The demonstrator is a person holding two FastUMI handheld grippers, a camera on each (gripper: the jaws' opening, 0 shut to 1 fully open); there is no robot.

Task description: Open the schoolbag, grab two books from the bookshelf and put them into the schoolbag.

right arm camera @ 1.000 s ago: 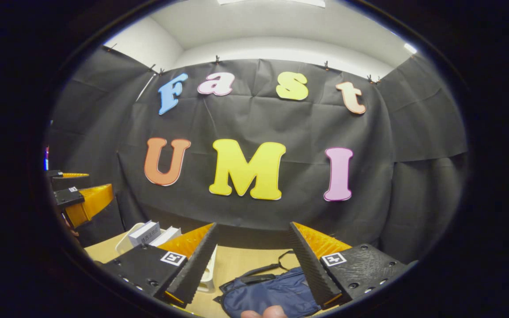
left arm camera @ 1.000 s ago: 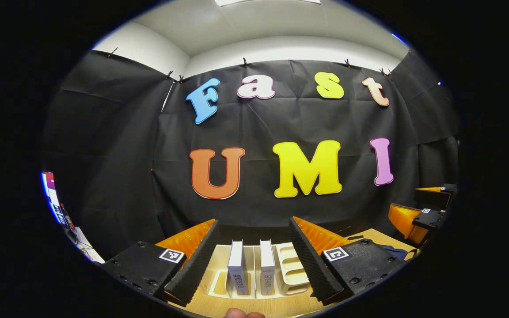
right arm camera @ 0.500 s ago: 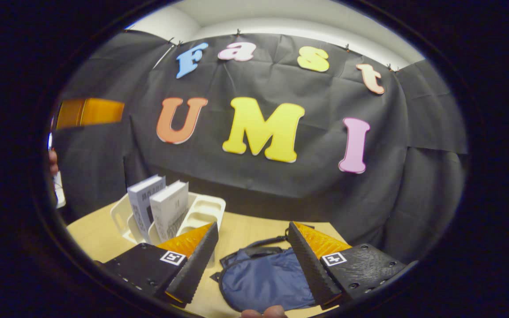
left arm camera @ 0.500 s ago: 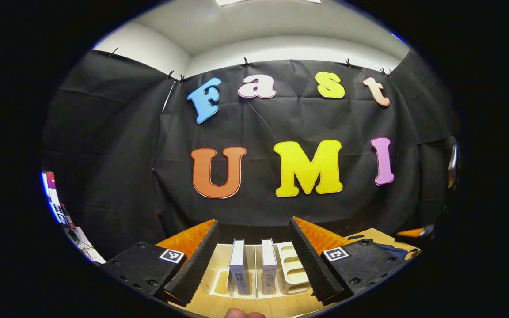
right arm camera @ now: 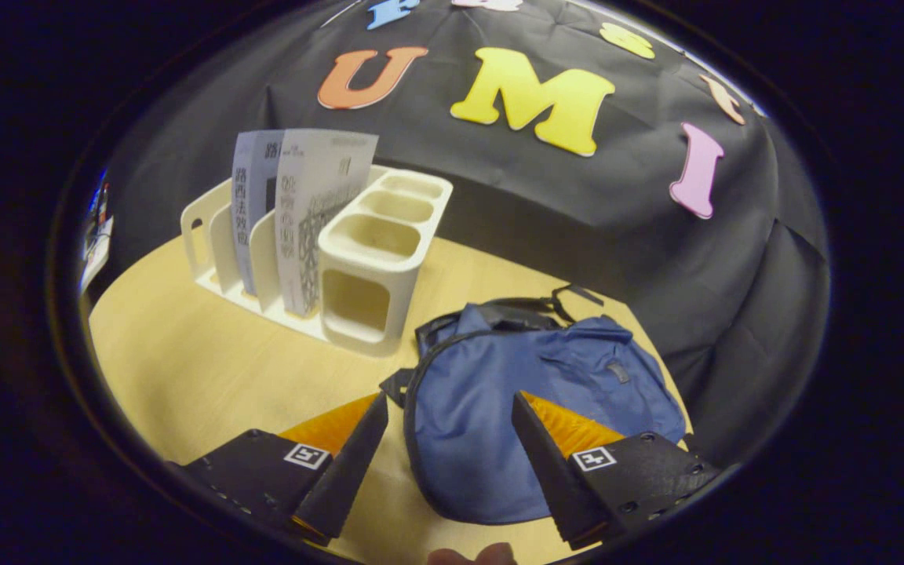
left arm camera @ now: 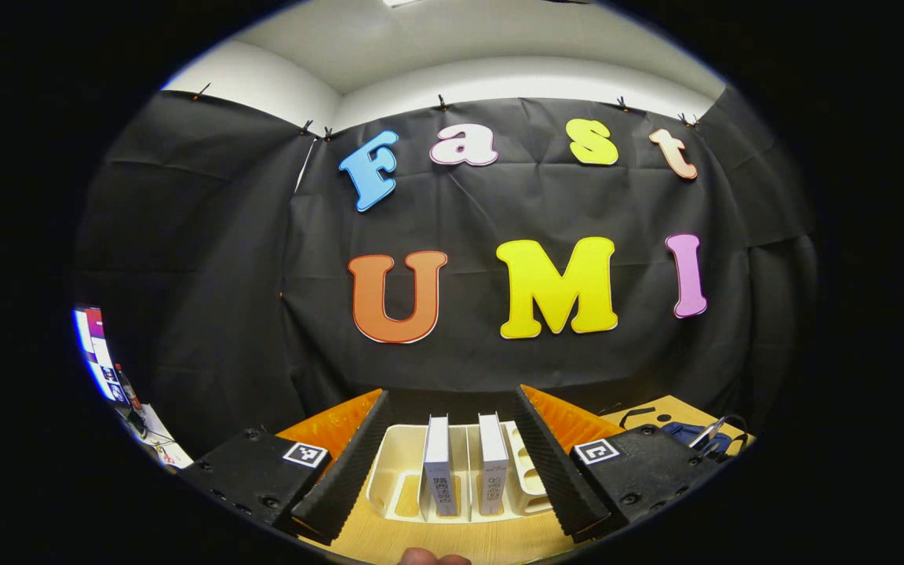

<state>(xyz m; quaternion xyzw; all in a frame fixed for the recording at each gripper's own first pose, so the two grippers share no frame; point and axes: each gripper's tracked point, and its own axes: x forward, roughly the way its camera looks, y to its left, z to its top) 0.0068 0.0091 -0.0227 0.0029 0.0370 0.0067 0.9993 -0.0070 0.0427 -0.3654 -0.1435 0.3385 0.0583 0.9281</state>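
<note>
Right hand-held gripper (right arm camera: 448, 455) tipped down over schoolbag (right arm camera: 530, 392).

Left gripper (left arm camera: 450, 451): lower centre of left gripper view, fingers spread wide, level, gripping nothing. Right gripper (right arm camera: 446, 451): lower centre of right gripper view, fingers apart, pitched downward, gripping nothing.

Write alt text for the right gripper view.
The right gripper hangs open over a closed blue schoolbag lying on a wooden table. Behind and to the left, a white rack holds two upright books against a black cloth wall.
</note>
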